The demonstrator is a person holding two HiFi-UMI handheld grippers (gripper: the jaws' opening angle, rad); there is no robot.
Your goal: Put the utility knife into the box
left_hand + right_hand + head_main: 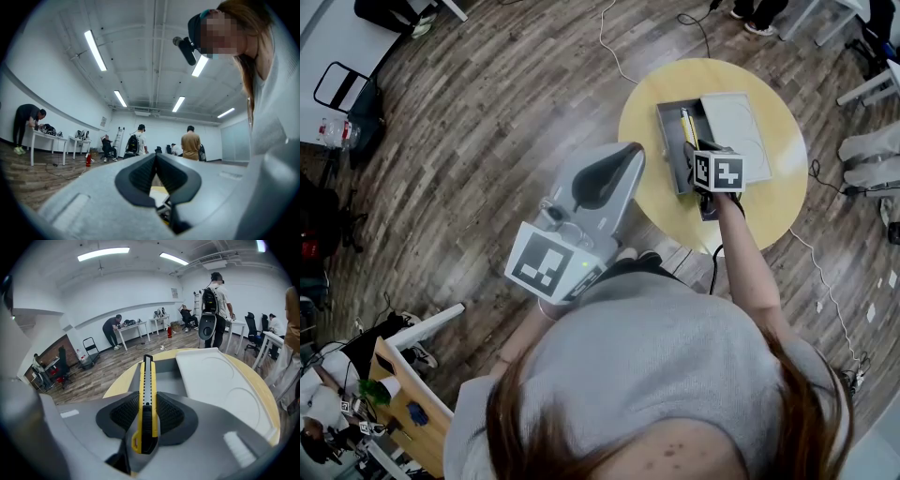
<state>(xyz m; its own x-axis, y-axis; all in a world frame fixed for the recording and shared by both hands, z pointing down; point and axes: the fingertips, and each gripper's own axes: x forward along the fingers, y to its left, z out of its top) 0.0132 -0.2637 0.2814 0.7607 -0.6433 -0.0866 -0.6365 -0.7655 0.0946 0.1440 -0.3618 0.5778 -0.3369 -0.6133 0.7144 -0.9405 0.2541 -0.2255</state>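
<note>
The right gripper (146, 399) pinches the knife (146, 380) by its rear between its fingers. Its long axis runs straight ahead, nose tilted down over the open box (171, 378) on the desk (121, 379). The left gripper (156, 157) has its fingers pressed together.

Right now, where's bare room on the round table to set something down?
Bare table: the left crescent beside the box, the right rim past the lid. Crowded: the middle, where box and lid lie side by side and the right gripper holds the utility knife over the box.
</note>
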